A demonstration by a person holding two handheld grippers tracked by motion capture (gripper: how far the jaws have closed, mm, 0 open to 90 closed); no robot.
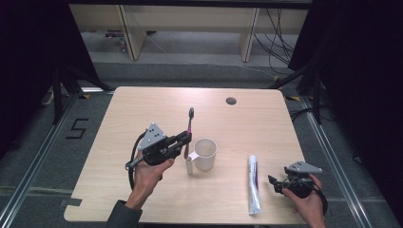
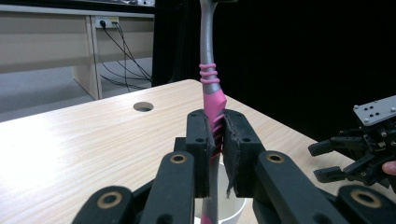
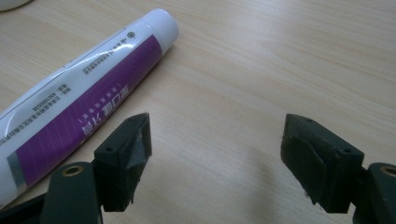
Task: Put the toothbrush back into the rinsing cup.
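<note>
High view: left gripper [image 1: 186, 139] at frame centre clamps a pink toothbrush [image 1: 190, 121] upright over the white cup [image 1: 205, 153].
Right gripper [image 1: 272, 183], lower right, gapes wide beside the toothpaste tube [image 1: 254, 184] lying flat on the table [image 1: 142, 114].

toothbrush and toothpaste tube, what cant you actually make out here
- Toothbrush bristles: cut off by the top edge in the left gripper view; too small in the high view.
- Its lower end: hidden behind the left gripper, above the cup.
- Toothpaste tube print: too small to read in either view; tail cut off at the right gripper view's left edge.
</note>
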